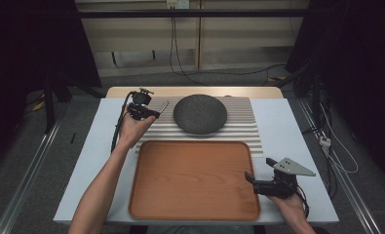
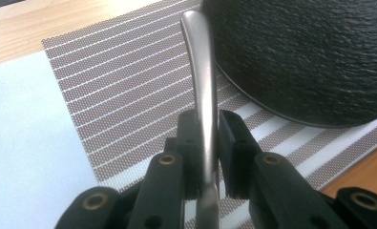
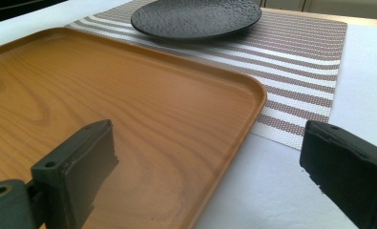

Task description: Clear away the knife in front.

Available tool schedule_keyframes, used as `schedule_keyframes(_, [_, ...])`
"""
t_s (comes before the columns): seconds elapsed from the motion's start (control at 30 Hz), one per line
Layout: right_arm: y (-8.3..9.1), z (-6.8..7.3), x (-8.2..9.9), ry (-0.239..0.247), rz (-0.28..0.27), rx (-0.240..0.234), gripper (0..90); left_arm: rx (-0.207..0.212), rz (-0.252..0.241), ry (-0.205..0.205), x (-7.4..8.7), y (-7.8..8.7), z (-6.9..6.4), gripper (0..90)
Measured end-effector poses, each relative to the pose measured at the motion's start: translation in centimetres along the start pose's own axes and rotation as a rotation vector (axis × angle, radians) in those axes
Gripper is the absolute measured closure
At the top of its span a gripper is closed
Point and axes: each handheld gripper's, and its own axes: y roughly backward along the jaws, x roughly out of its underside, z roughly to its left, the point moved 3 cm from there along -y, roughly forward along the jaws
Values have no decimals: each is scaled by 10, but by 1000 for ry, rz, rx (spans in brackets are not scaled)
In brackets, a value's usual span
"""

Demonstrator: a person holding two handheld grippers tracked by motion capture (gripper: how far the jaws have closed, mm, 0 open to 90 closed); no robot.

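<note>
My left gripper (image 1: 152,112) is raised over the left end of the striped placemat (image 1: 243,127), shut on a silver cutlery handle (image 1: 163,106). In the left gripper view the pads (image 2: 230,138) press both sides of that handle (image 2: 199,62), which juts forward past the rim of a dark textured plate (image 2: 310,57). The plate (image 1: 200,113) sits in the middle of the placemat. My right gripper (image 1: 252,178) rests low at the right edge of the wooden tray (image 1: 195,207), its jaws wide open (image 3: 207,132) with nothing between them.
The tray (image 3: 253,95) lies on a white tabletop (image 1: 297,126), in front of the placemat (image 3: 296,62) and plate (image 3: 195,18). A bare wooden strip (image 1: 195,91) runs along the table's far edge. Cables hang from the back wall and lie on the floor.
</note>
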Motion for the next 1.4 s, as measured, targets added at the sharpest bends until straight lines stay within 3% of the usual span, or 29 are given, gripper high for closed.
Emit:
schedule_keyframes(0.27, [1, 0, 0, 0, -2, 3, 47, 18, 1, -33, 8, 8, -15, 801])
schedule_keyframes(0.4, [1, 0, 0, 2, -1, 4, 47, 26, -13, -23, 11, 13, -21, 801])
schedule_keyframes(0.6, [1, 1, 0, 3, -2, 3, 47, 33, -6, -56, 17, 21, -32, 801])
schedule_keyframes(0.8, [2, 1, 0, 1, -3, 5, 48, 25, -25, -67, 21, 33, -40, 801])
schedule_keyframes(0.87, [2, 0, 0, 1, -1, 5, 47, 1, -9, -89, 23, 38, -41, 801])
schedule_keyframes(0.97, [1, 1, 0, 3, -2, 5, 47, 22, -16, -70, 28, 42, -45, 801])
schedule_keyframes(1.2, [2, 1, 0, 4, -3, 7, 47, -6, 22, -88, 44, 46, -51, 801])
schedule_keyframes(1.4, [0, 2, 0, 7, 7, 1, 47, 4, 29, -69, 55, 50, -58, 801])
